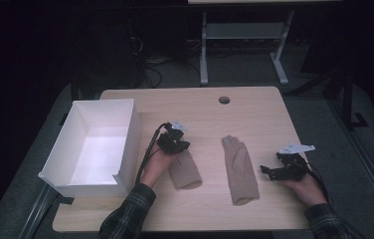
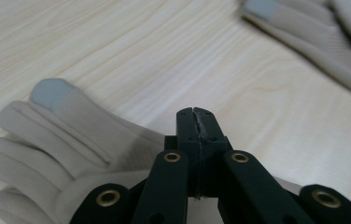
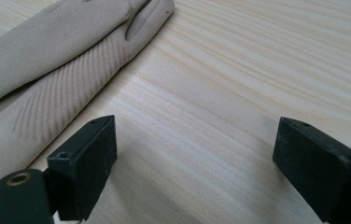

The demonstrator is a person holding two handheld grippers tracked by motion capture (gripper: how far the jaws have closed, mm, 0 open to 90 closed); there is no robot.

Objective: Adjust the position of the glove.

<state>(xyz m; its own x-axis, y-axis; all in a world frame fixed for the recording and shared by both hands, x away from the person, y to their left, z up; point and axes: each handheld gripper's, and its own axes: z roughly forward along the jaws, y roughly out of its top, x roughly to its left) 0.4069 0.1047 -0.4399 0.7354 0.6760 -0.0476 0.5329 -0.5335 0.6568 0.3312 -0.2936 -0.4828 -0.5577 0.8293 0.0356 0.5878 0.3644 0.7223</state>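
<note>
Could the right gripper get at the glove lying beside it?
Probably yes. The right gripper is open, its jaws spread wide, and bare table separates it from the glove to its left. Nothing lies between them.

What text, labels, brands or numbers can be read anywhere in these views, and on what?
None: no readable text in any view.
Gloves: plain beige, no label showing.
White box: blank walls.
Table: bare wood grain, one round hole.
Left tongs and right tongs: plain black, no marking.
</note>
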